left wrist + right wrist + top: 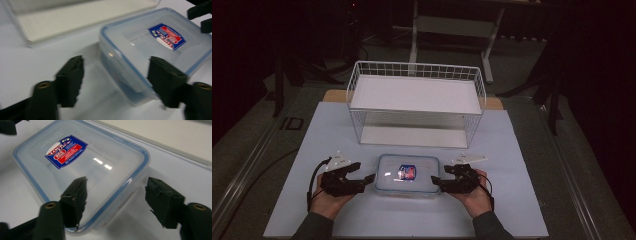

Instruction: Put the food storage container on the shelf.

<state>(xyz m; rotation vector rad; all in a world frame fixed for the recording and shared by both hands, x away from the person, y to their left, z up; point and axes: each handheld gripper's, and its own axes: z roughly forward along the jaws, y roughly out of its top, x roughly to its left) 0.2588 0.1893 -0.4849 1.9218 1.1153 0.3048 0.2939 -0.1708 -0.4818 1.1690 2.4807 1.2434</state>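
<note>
Container (407, 174) flanked by spread left tongs (370, 178), right tongs (435, 181).

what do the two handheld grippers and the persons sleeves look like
Both the left gripper and the right gripper are black with two blocky, rough-edged jaws and brass-coloured screw inserts. Each carries a pale grey three-cornered plate on top and trails a black cable. The sleeves are dark grey-green.

High view: dim, dark surroundings, lit bench (337, 130). Gripper views: brighter, motion-blurred; glare spots on container lid (82, 167).
</note>
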